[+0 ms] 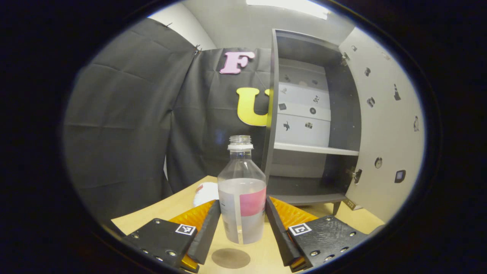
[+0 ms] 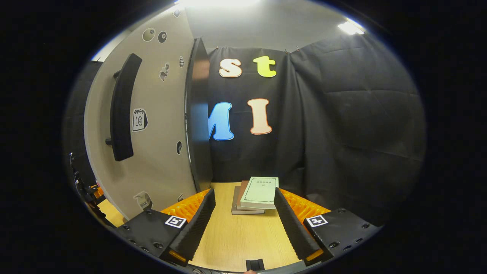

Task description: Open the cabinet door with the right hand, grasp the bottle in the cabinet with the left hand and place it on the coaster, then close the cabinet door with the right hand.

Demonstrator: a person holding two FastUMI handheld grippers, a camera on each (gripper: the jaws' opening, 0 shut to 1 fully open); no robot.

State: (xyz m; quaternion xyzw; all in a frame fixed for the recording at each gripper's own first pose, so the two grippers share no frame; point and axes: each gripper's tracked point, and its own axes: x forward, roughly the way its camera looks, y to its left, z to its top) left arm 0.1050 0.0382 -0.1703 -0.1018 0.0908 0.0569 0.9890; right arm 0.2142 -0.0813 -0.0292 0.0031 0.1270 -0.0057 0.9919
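Note:
A clear, capless bottle (image 1: 242, 190) with a pink and white label, partly filled with water, stands upright between my left gripper's (image 1: 242, 222) fingers, which press on both its sides. Its base hangs just behind and above a round dark coaster (image 1: 231, 258) on the wooden table (image 1: 159, 213). To the right the dark cabinet (image 1: 304, 152) stands open, its pale door (image 1: 384, 125) swung out to the right. My right gripper (image 2: 243, 220) is open over the table with nothing between its fingers. The door (image 2: 159, 114) with its black handle (image 2: 121, 106) is to its left.
A white object (image 1: 205, 192) lies on the table behind my left finger. A white shelf (image 1: 315, 149) crosses the cabinet's inside. A small stack of books (image 2: 257, 195) lies on the table ahead of my right gripper. Black cloth walls close off the back.

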